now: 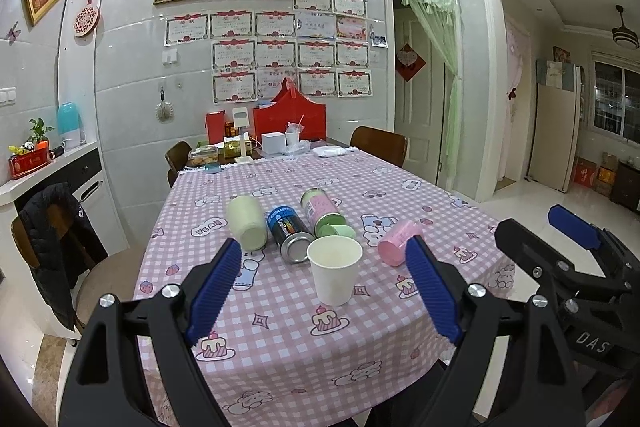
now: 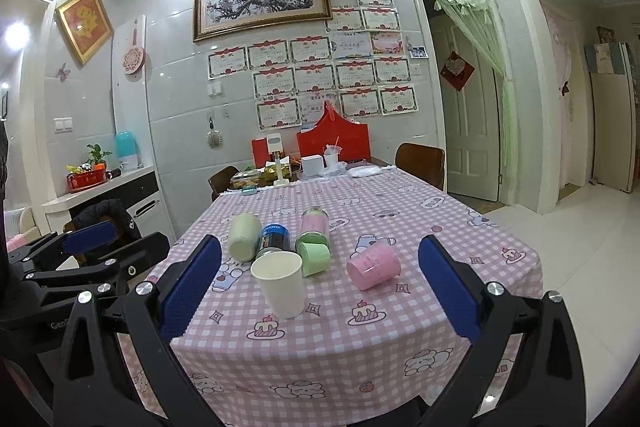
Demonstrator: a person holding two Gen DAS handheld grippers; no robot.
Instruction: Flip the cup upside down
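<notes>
Both pairs of jaws are spread wide and nothing is held between them. From its own camera the left gripper (image 1: 324,259) is seen short of the table's near edge (image 1: 280,379), with the white paper cup (image 1: 334,275) framed between its blue fingers (image 1: 212,291) but not touched. The right gripper (image 2: 320,275) is held beside it, also off the table, and the same paper cup (image 2: 279,283) is seen left of centre in its gap. Each gripper is caught in the other's view: the right gripper (image 1: 572,247) at the far right, the left gripper (image 2: 80,247) at the far left.

The cup is stood upright, mouth up, on the pink checked tablecloth (image 2: 360,347), a little way in from the near edge. Bare cloth is left all round its base in front and to both sides.

Just behind the cup, four things are laid on their sides: a pale green cup (image 1: 248,227), a dark blue can (image 1: 289,235), a green and pink canister (image 1: 326,215) and, apart to the right, a pink cup (image 1: 398,243). Whether the can's rim touches the paper cup cannot be settled from these angles.

Beyond them a broad stretch of cloth is left open, up to boxes and containers (image 2: 312,163) crowded at the far end by the wall. Wooden chairs (image 2: 422,163) are set at the far corners, and open floor (image 2: 580,247) is seen past the table's right edge.
</notes>
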